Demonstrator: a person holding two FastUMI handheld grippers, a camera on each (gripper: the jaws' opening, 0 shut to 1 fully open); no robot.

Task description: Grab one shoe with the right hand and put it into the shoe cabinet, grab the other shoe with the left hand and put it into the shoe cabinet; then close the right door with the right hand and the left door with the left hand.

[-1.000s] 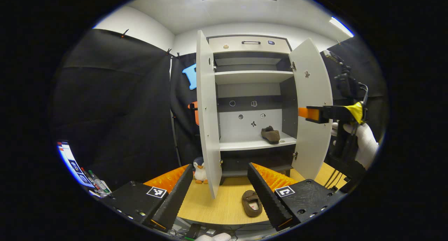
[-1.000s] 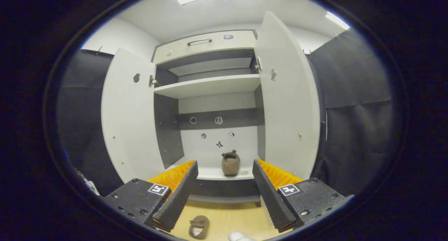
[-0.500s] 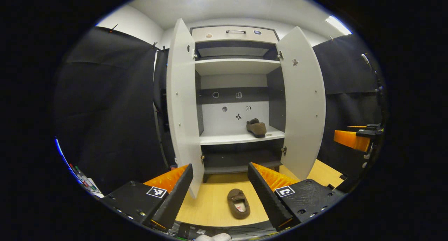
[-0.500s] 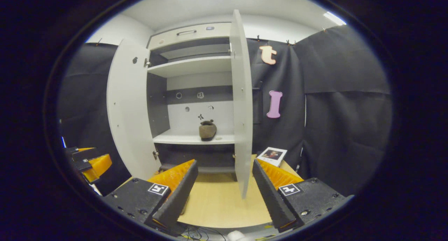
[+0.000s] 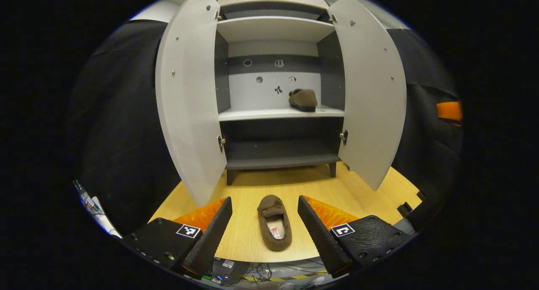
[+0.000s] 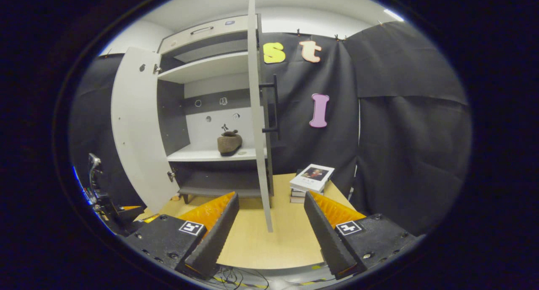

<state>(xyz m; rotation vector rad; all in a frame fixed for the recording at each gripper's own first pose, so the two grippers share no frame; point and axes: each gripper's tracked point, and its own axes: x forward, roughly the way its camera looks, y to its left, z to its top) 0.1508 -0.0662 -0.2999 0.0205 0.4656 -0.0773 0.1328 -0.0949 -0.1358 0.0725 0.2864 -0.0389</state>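
A brown slipper (image 5: 274, 223) lies on the wooden floor board (image 5: 248, 235), toe toward the cabinet, between the fingers of my open left gripper (image 5: 265, 231), which hovers around it without touching. The second brown slipper (image 5: 302, 99) rests on the white middle shelf (image 5: 252, 114) of the shoe cabinet; it also shows in the right gripper view (image 6: 229, 142). Both cabinet doors stand open: left door (image 5: 187, 96), right door (image 5: 372, 92). My right gripper (image 6: 269, 235) is open and empty, with the right door's edge (image 6: 259, 126) straight ahead and its dark handle (image 6: 273, 105) on the outer face.
A stack of books (image 6: 311, 180) sits on the floor board right of the cabinet. Black cloth walls close in both sides. Cables lie under the board's near edge (image 5: 269, 271). The other gripper's body (image 6: 105, 206) is at the far left of the right gripper view.
My left gripper dropped and swung toward the floor slipper, which now lies between its fingers. My right gripper drew back to the right, outside the right door.
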